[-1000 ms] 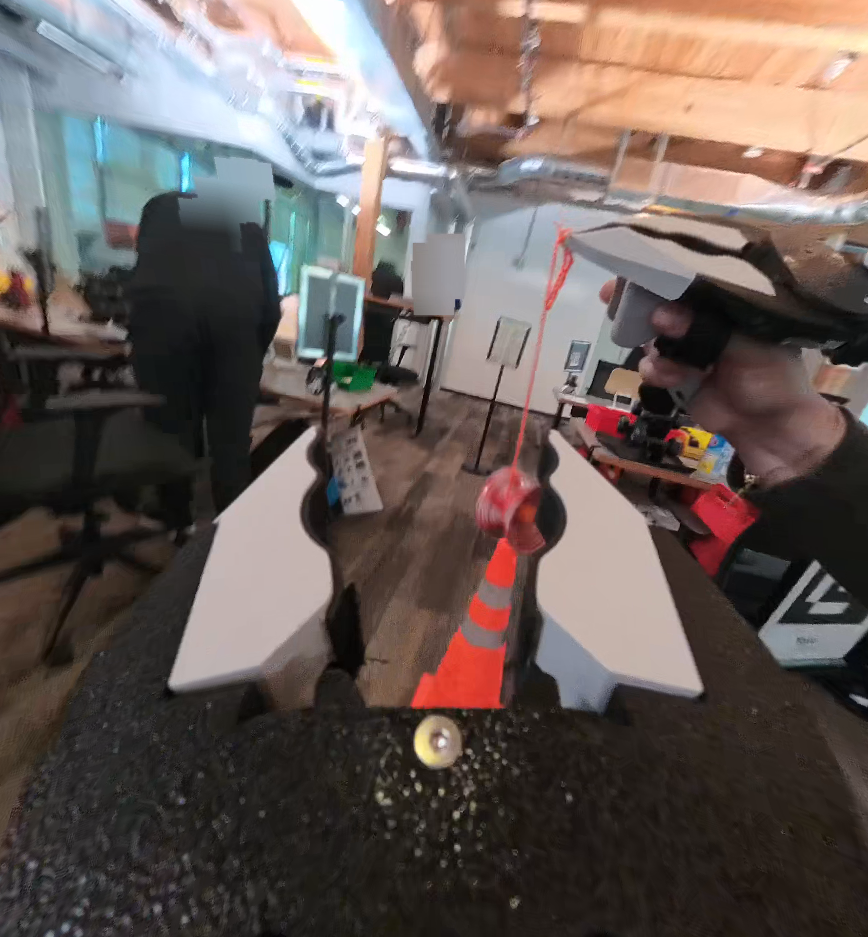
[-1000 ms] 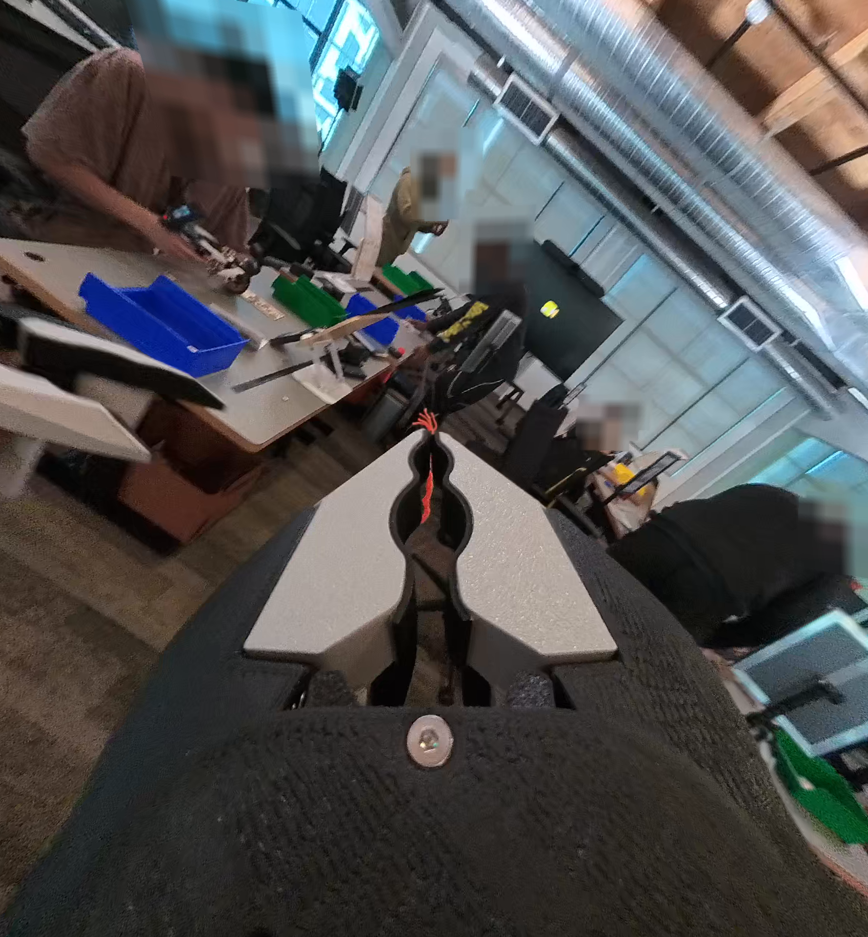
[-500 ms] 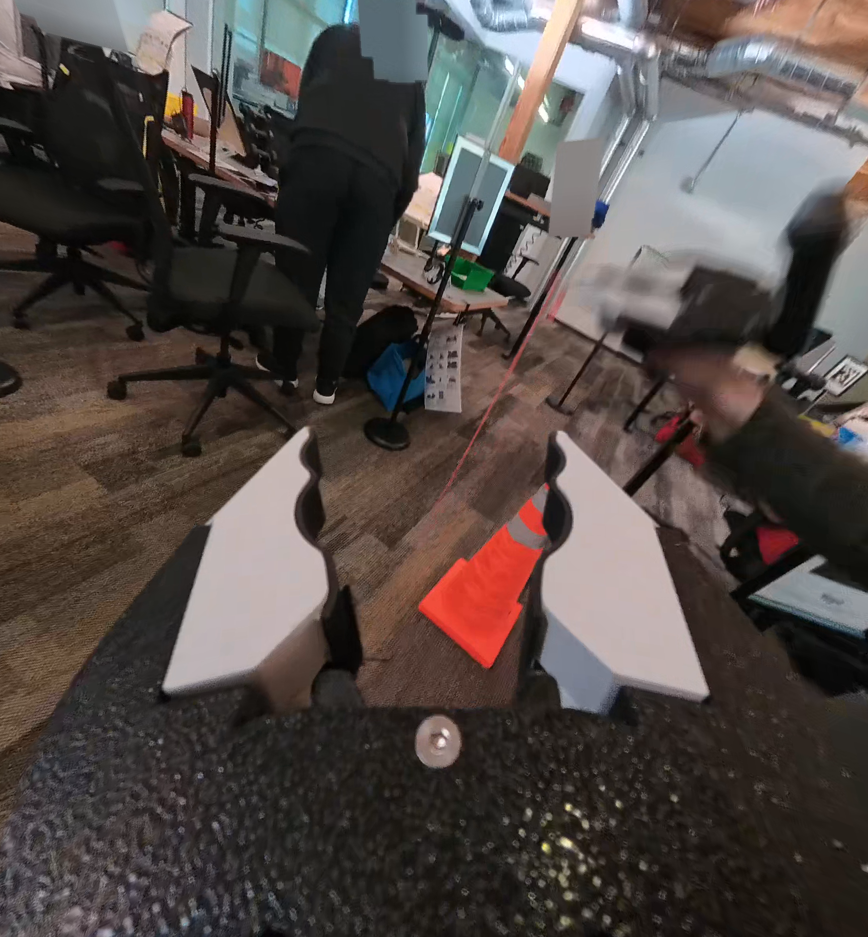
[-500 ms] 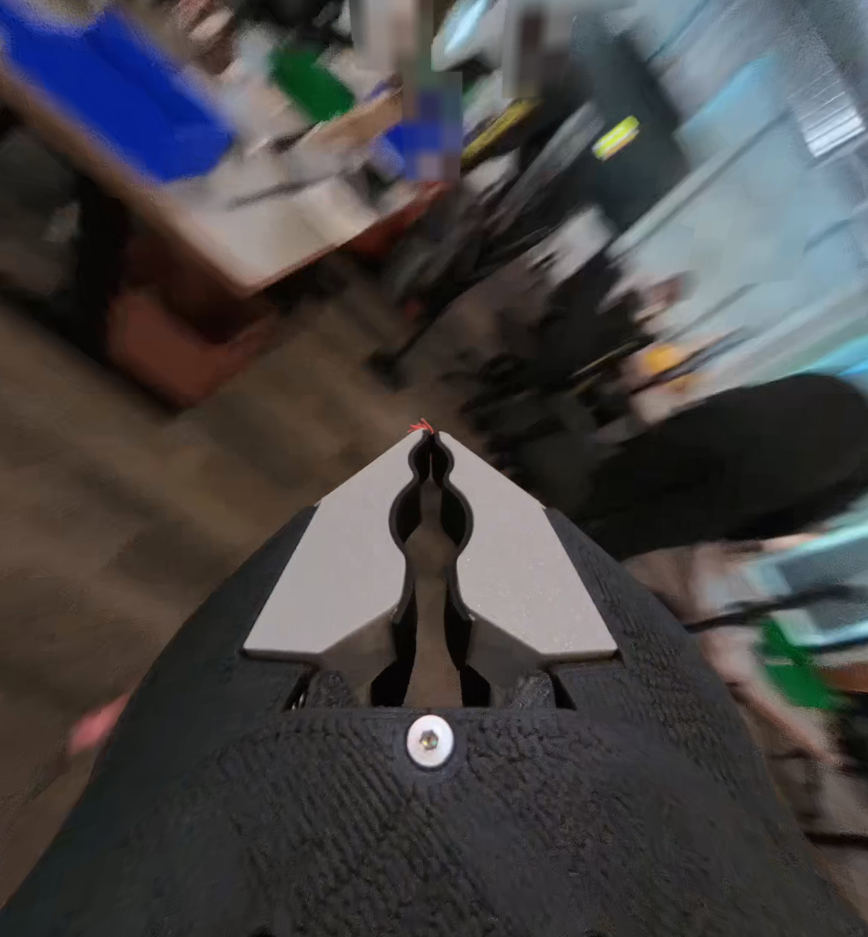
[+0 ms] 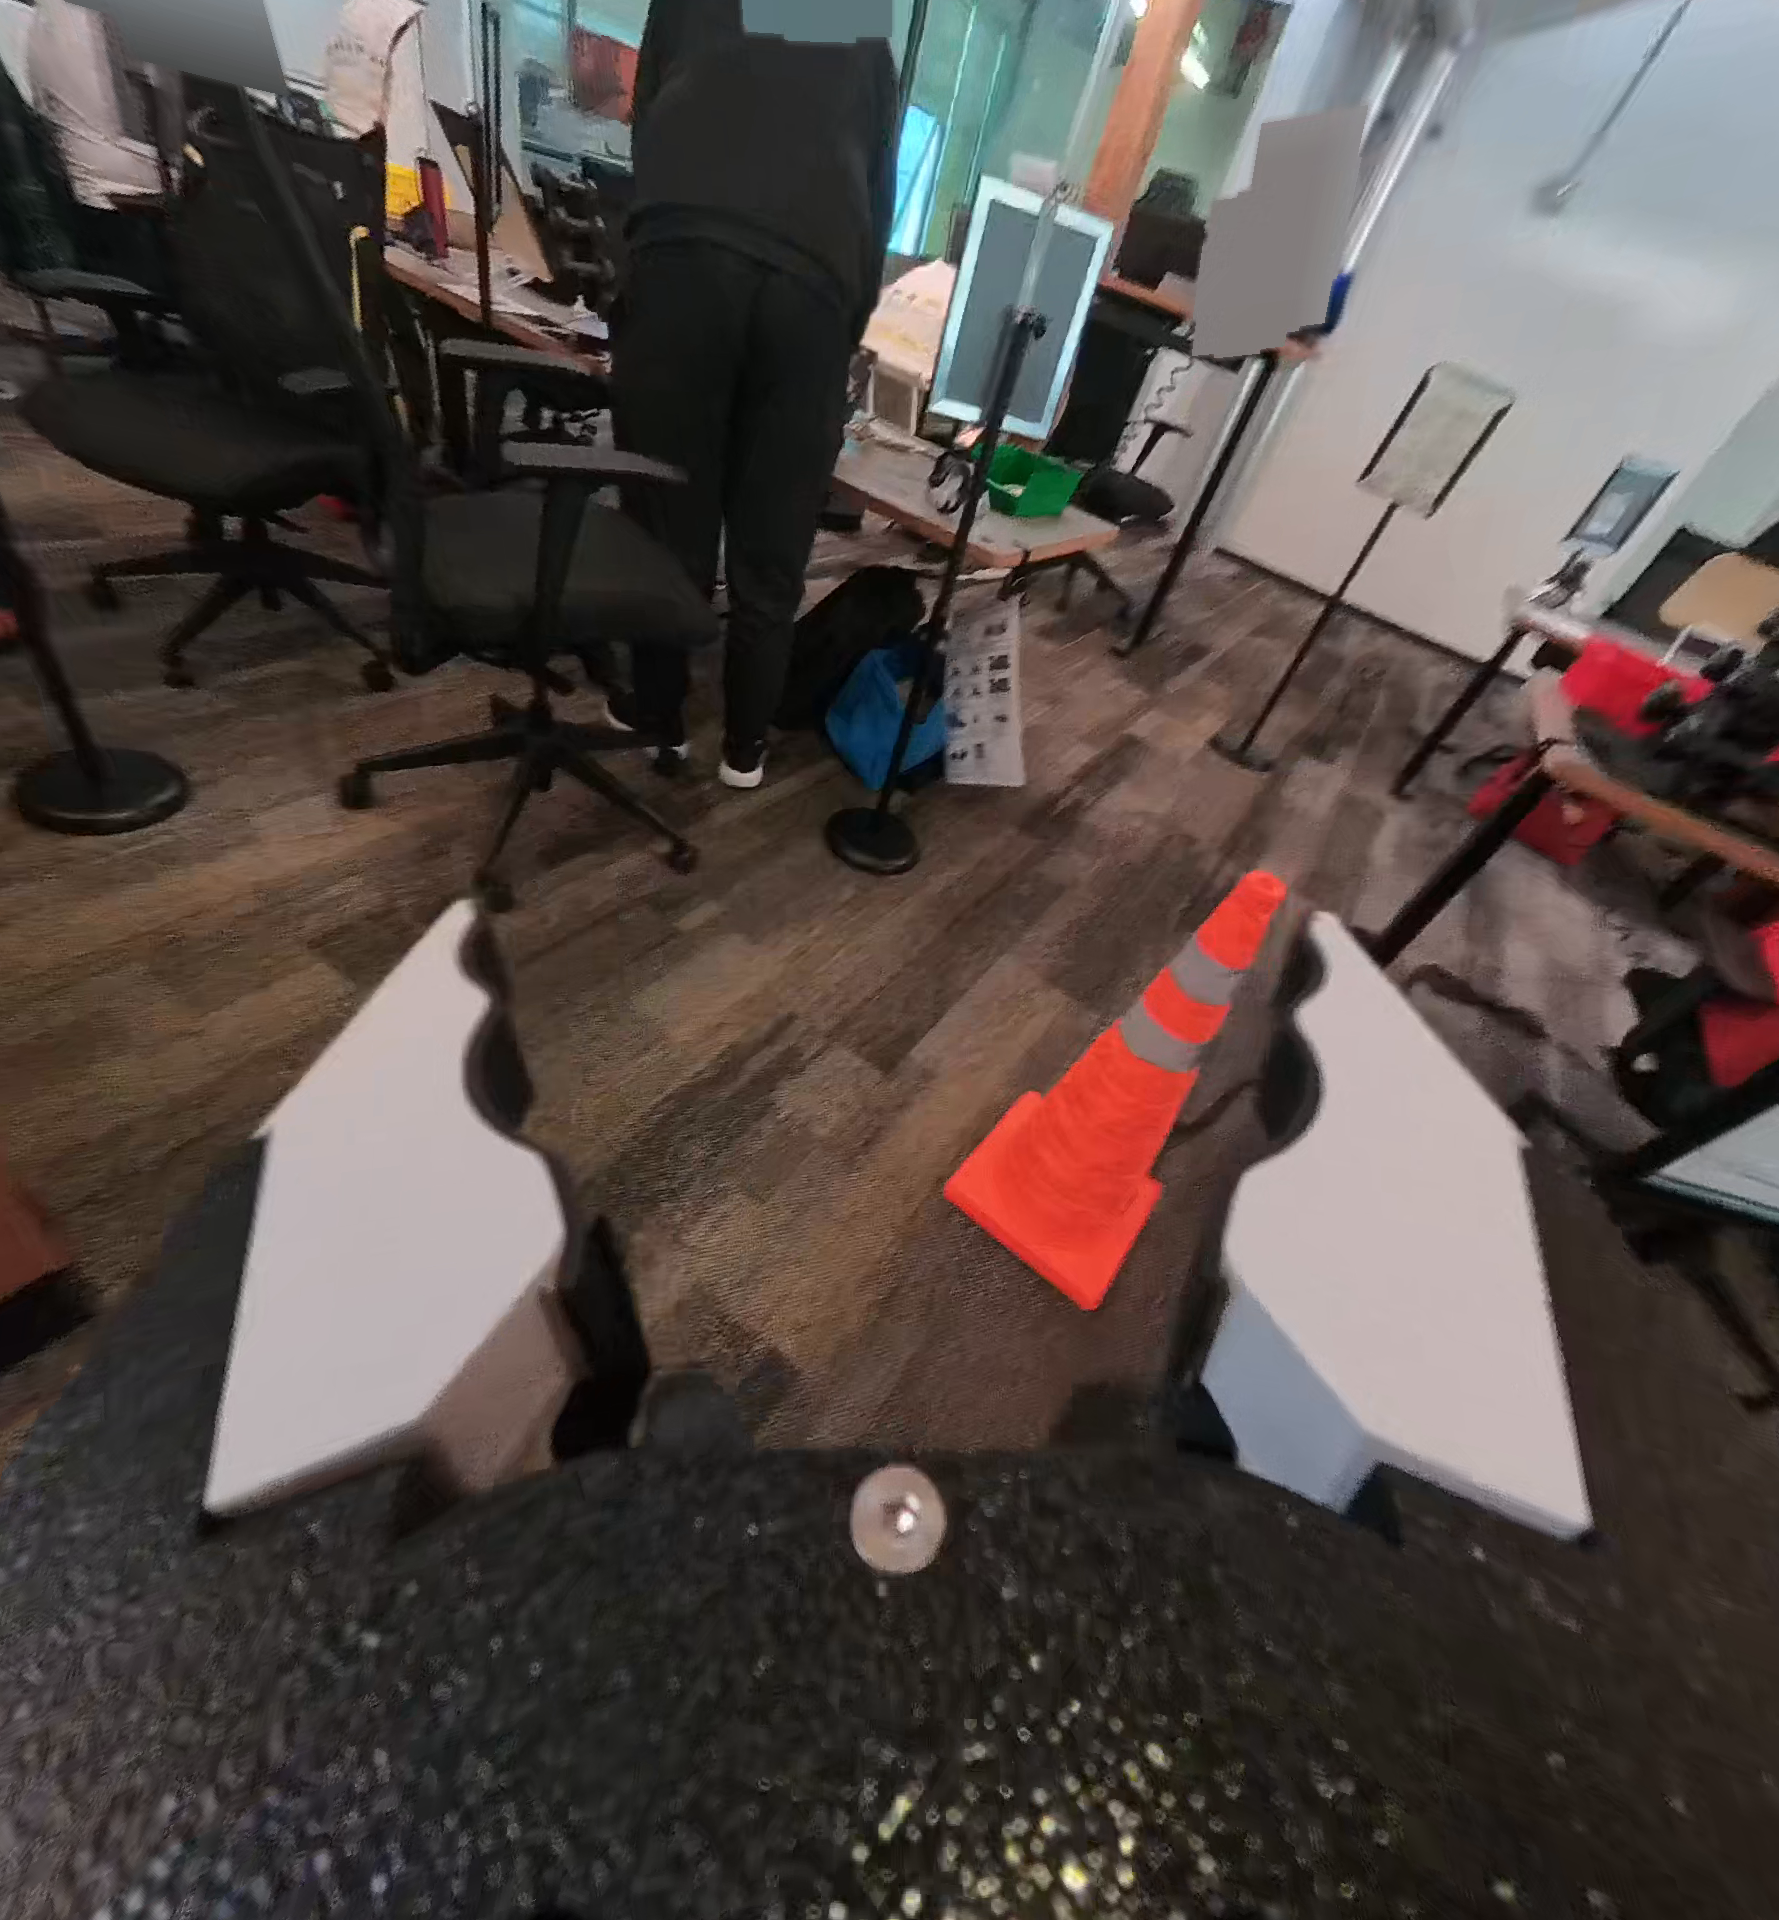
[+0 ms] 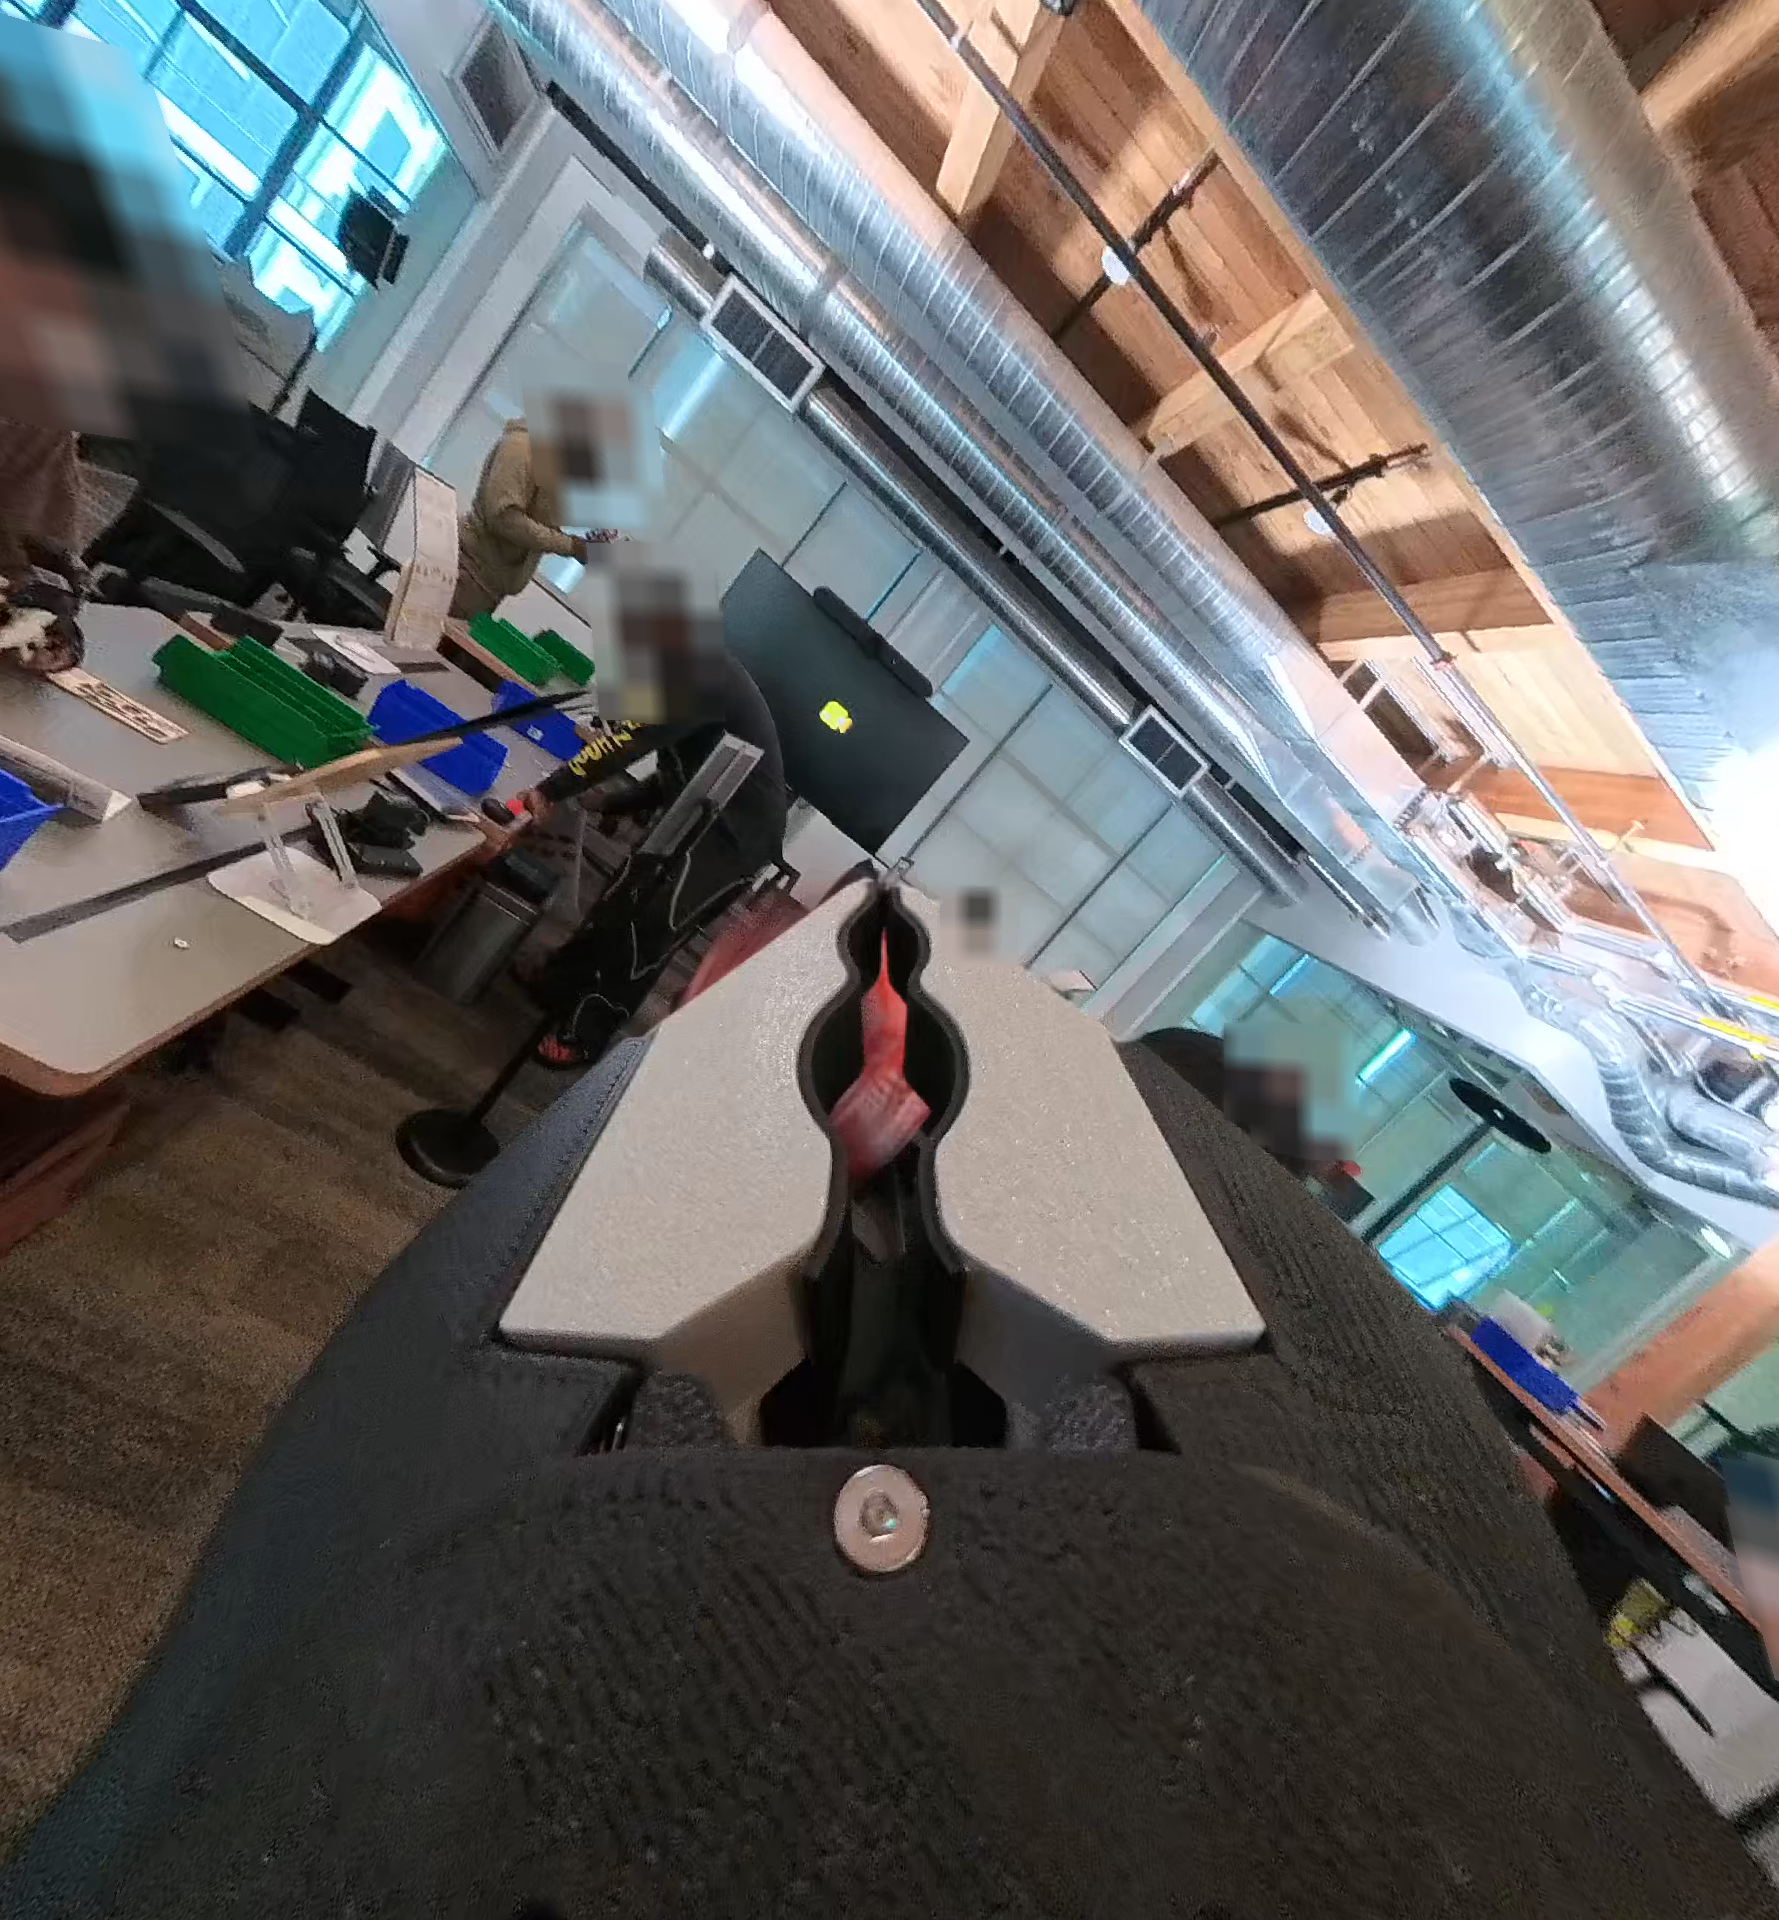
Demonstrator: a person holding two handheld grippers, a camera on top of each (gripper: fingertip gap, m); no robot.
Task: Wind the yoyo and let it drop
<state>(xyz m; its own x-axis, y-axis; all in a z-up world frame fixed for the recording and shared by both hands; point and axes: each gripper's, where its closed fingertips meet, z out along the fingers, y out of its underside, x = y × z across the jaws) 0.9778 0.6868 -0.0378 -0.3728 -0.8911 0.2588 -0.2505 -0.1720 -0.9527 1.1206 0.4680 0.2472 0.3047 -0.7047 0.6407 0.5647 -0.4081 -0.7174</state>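
1. Your left gripper [image 5: 890, 940] has its jaws spread wide apart, and there is nothing between them.
2. Through that gap you see the brown floor [image 5: 760, 1039] and an orange cone [image 5: 1103, 1132] standing upright on it, close to the right jaw in the picture.
3. Farther off, a person in black clothes [image 5: 750, 343] stands next to a black office chair [image 5: 542, 582].
4. Your right gripper [image 6: 890, 894] has its jaws squeezed together at the tips. They pinch the red string [image 6: 883, 961] there.
5. The string runs down through the round hole between the jaws.
6. The red yoyo [image 6: 877, 1107] shows through that hole, just below the tips. It is blurry. You cannot tell from here if it touches the jaws.
7. The right gripper points up and tilts, so you see silver pipes [image 6: 968, 343] and wood beams overhead.
8. On the left of that view is a grey table [image 6: 137, 935] with blue and green bins [image 6: 251, 686] on it.
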